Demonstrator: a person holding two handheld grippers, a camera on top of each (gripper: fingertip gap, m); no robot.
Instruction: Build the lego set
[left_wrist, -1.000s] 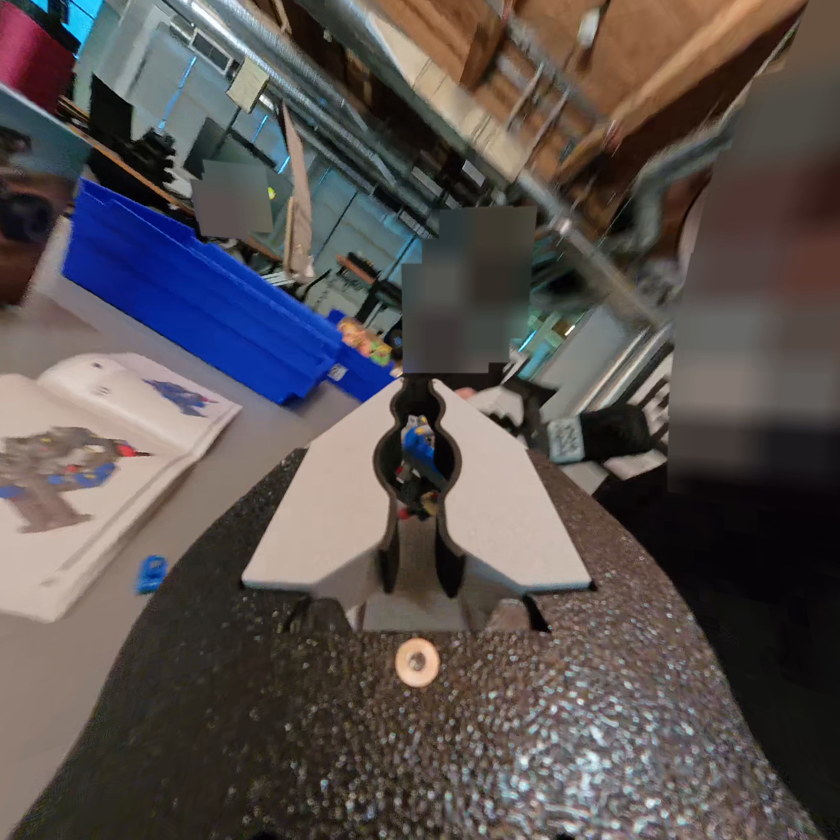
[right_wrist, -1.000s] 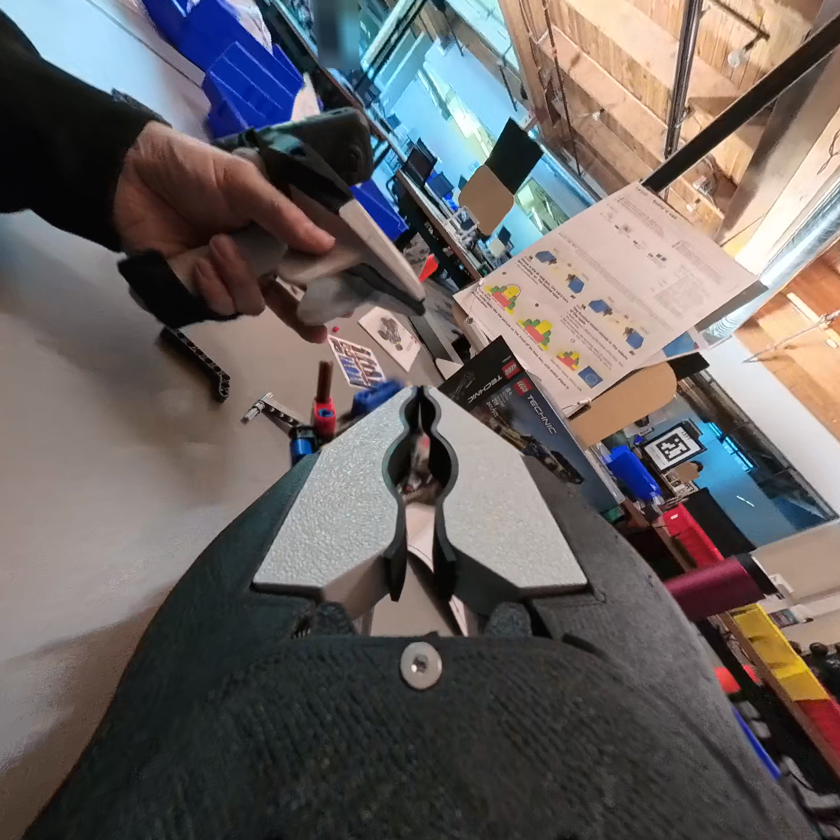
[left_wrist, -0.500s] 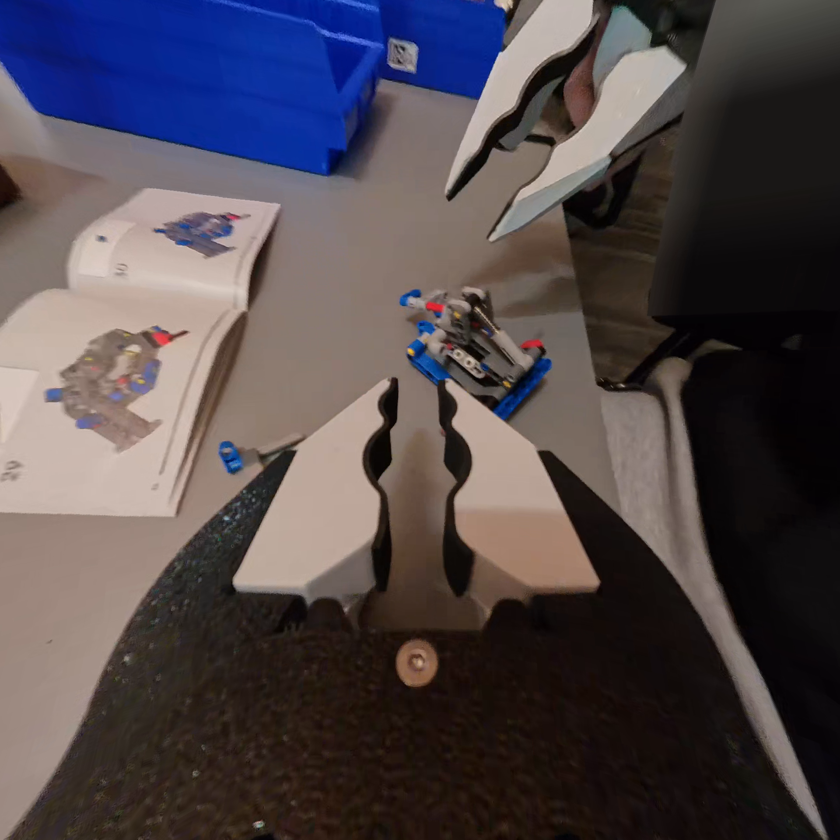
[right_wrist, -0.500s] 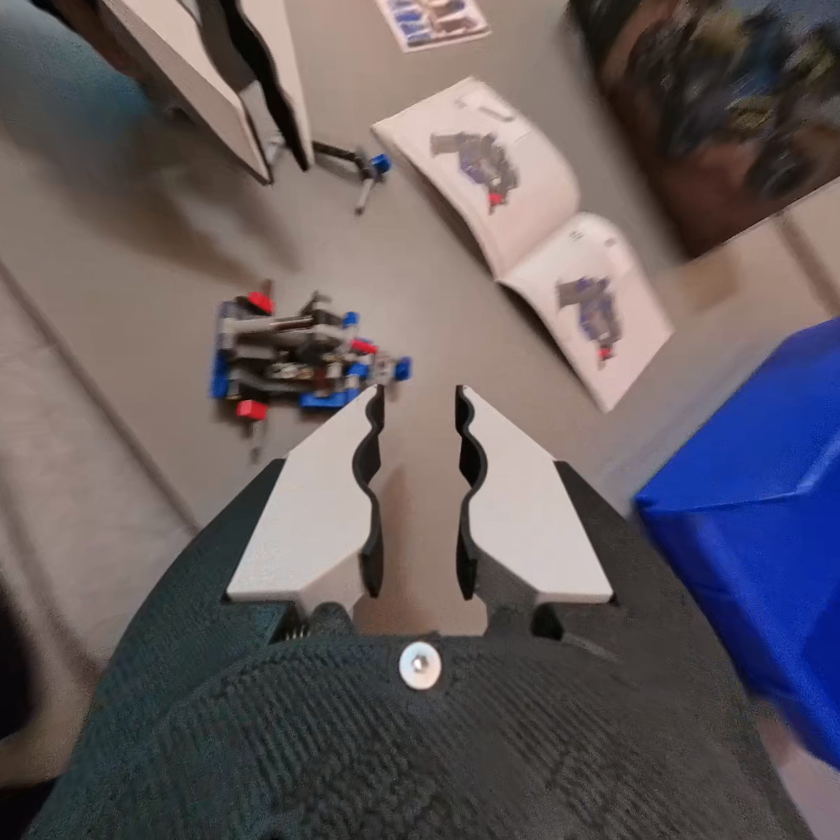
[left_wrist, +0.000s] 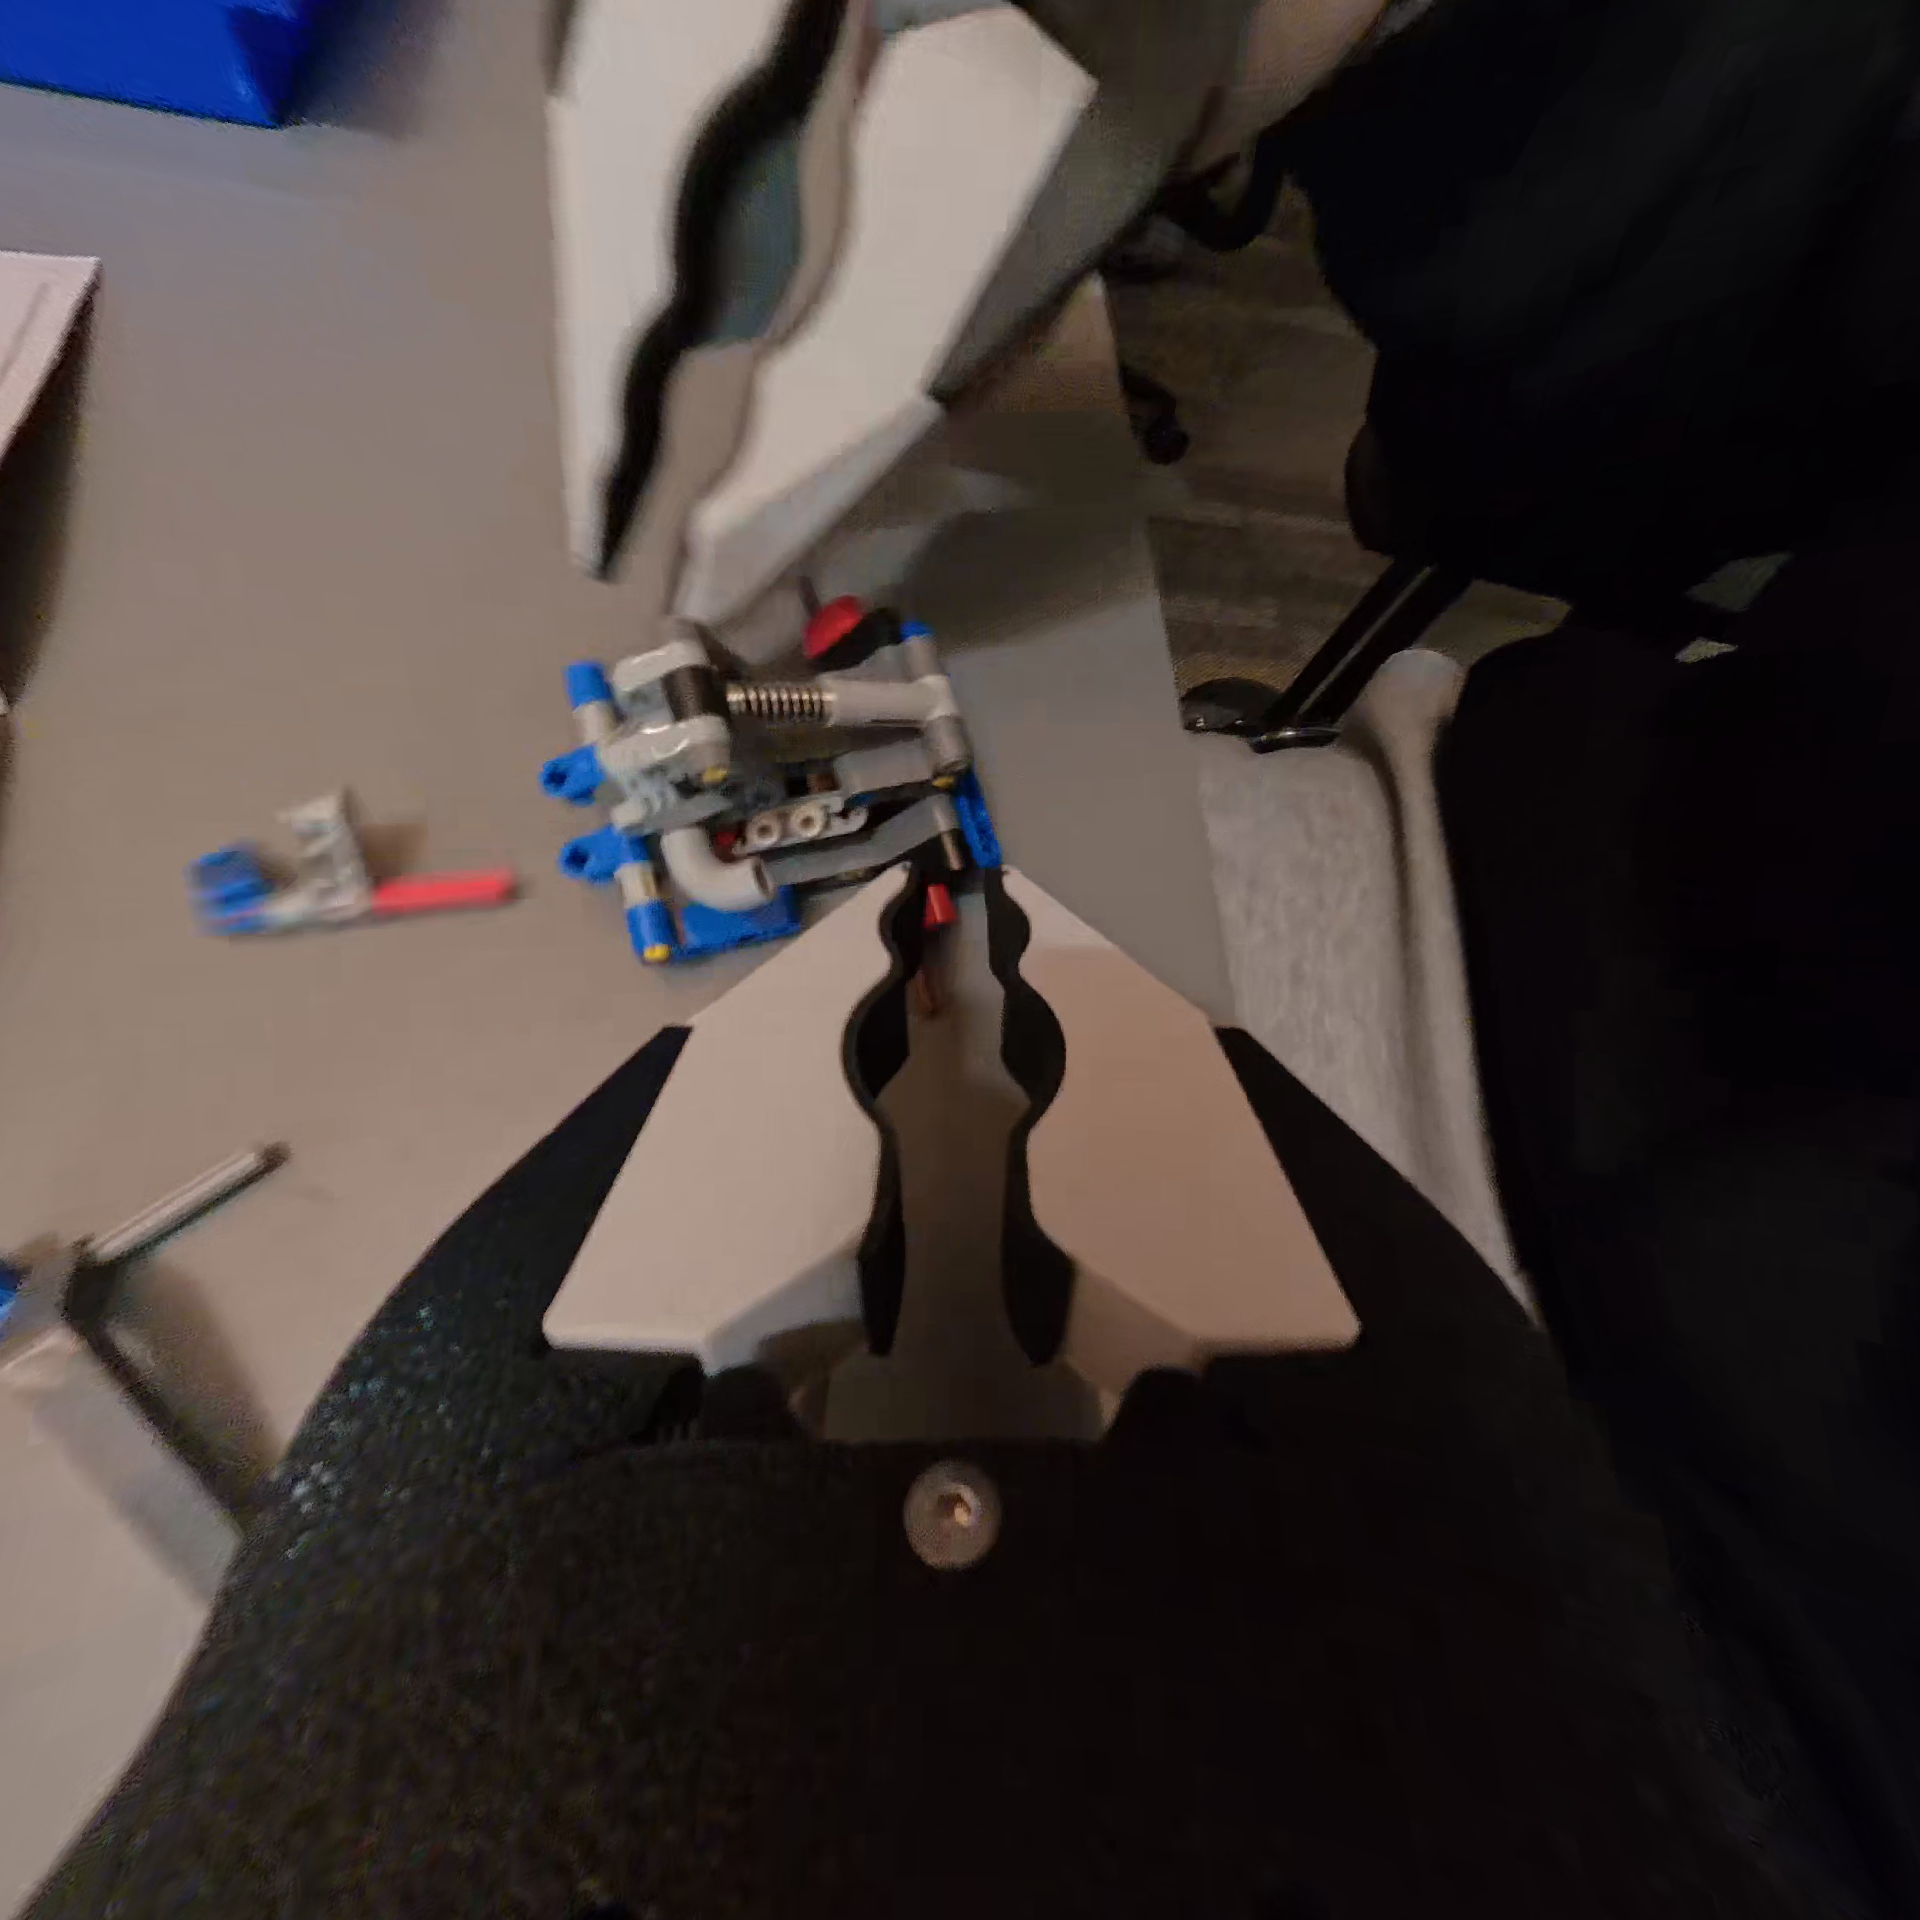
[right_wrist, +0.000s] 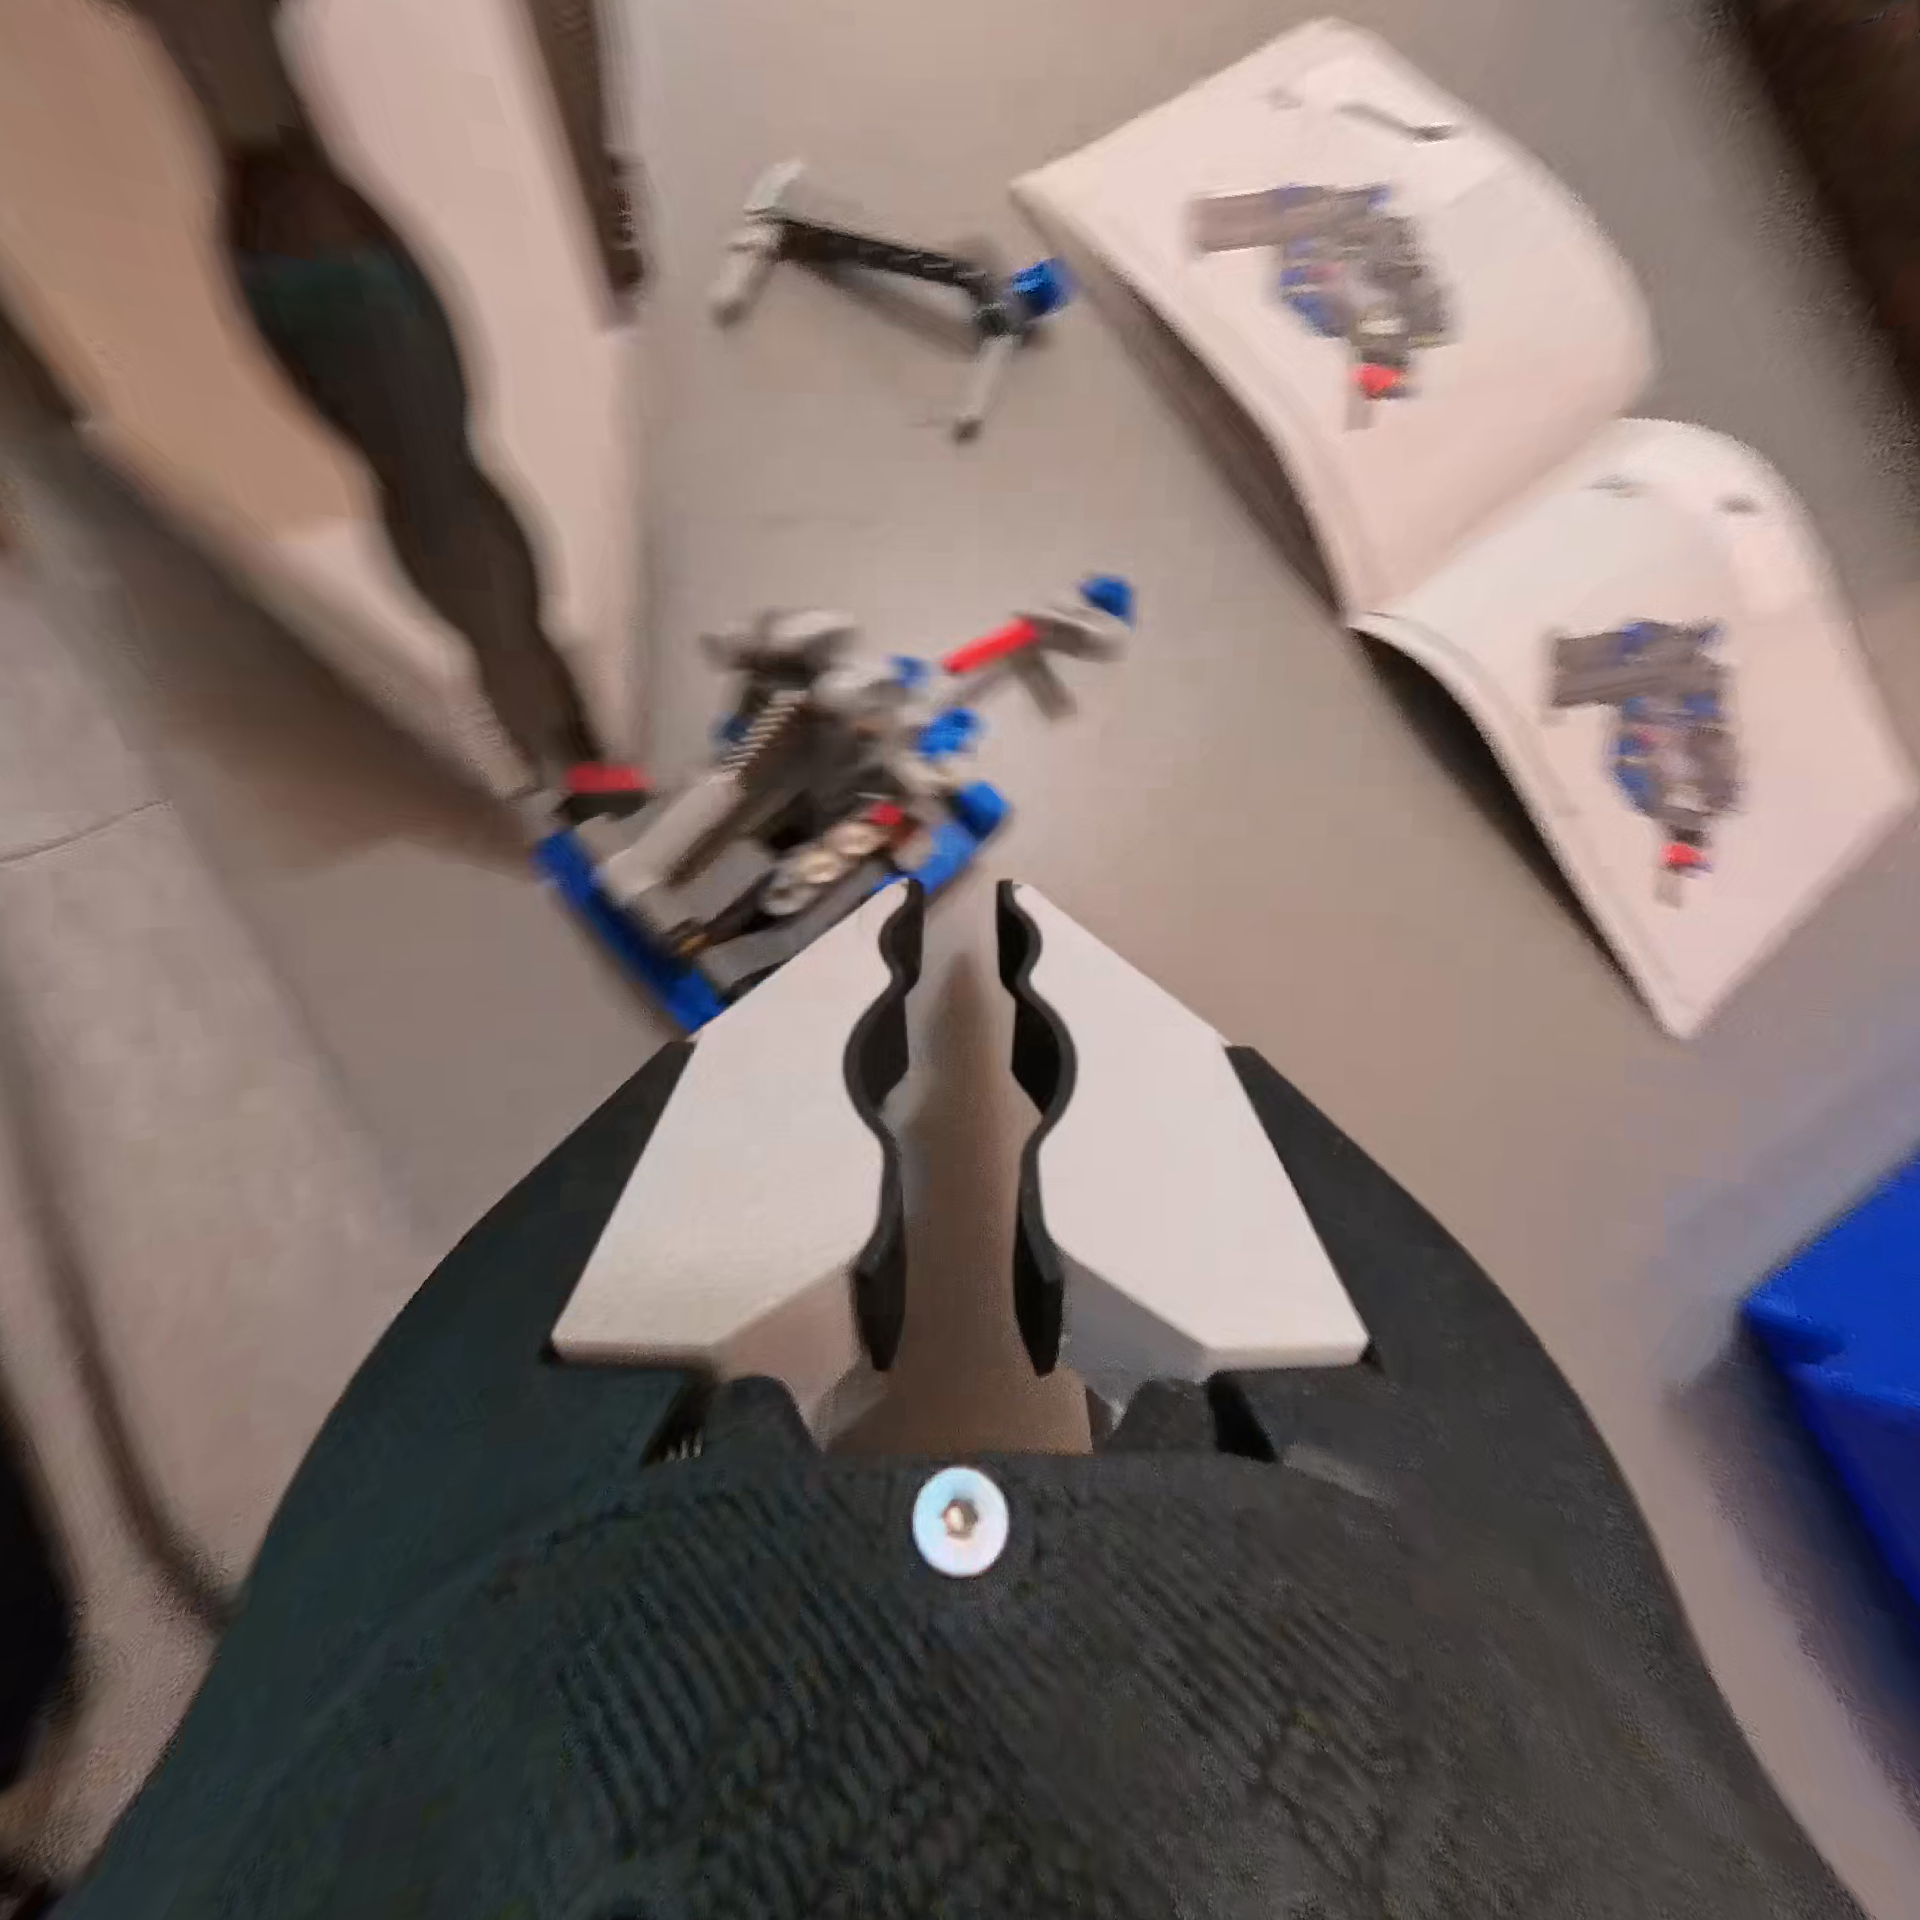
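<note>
Lego chassis (left_wrist: 769, 790) lies at the table's (left_wrist: 312, 468) near edge. Our left gripper (left_wrist: 945, 883) & right gripper (right_wrist: 958, 896), both jaws apart, hold nothing; a bad nudge may push it off.

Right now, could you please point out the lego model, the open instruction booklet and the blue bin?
lego model (left_wrist: 774, 774): left wrist view, grey middle by the spring.
instruction booklet (right_wrist: 1538, 582): right wrist view, centre fold.
blue bin (right_wrist: 1849, 1340): right wrist view, near wall.
</note>
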